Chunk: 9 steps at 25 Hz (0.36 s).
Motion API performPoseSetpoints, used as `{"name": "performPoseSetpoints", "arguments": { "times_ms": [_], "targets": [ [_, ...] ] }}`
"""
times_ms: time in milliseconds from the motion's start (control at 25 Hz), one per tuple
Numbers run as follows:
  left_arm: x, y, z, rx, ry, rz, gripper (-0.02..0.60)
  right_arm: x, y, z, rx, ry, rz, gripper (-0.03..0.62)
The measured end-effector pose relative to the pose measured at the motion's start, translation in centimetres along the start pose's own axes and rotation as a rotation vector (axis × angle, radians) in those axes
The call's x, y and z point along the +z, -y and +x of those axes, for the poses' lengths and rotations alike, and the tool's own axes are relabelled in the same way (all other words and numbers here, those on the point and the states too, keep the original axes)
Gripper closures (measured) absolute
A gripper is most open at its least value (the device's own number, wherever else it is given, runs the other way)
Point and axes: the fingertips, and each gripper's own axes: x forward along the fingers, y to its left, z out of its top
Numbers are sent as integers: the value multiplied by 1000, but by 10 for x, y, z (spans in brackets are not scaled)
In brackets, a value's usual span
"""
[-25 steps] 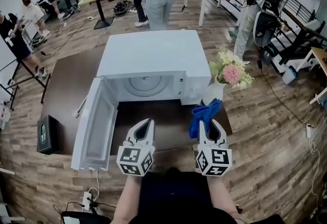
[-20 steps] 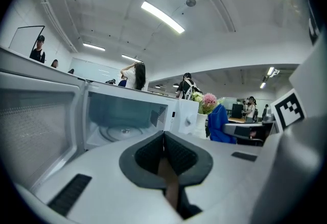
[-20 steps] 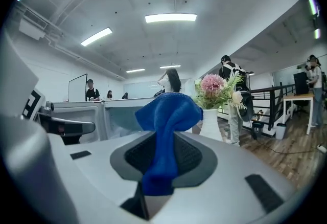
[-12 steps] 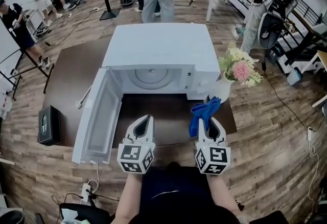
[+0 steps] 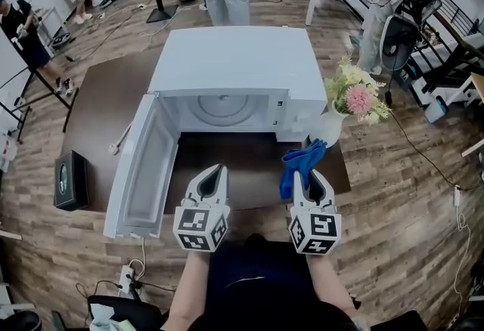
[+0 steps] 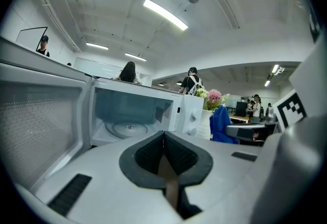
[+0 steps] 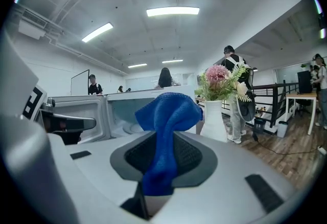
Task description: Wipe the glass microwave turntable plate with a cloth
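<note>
The glass turntable plate (image 5: 221,109) (image 6: 126,128) lies inside the open white microwave (image 5: 234,65) on the dark table. My left gripper (image 5: 217,171) (image 6: 163,133) hovers in front of the oven's opening, shut with nothing between its jaws. To its right, my right gripper (image 5: 308,174) (image 7: 164,138) is shut on a blue cloth (image 5: 302,164) (image 7: 166,126), which bunches up above the jaw tips. Both grippers are short of the microwave cavity.
The microwave door (image 5: 140,174) hangs open toward the left. A white vase of flowers (image 5: 344,106) stands right of the oven. A black box (image 5: 66,180) sits at the table's left edge (image 5: 91,118). Several people stand at desks behind.
Both grippers stay in about the same place before the open microwave. The head view has shifted slightly, so the oven and table sit a little higher and closer.
</note>
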Motion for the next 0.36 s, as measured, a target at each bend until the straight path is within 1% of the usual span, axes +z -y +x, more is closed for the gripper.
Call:
{"name": "performPoseSetpoints", "arguments": {
  "times_ms": [360],
  "targets": [
    [-8, 2, 1, 1, -23, 11, 577, -10, -1, 5, 12, -27, 3, 510]
  ]
}}
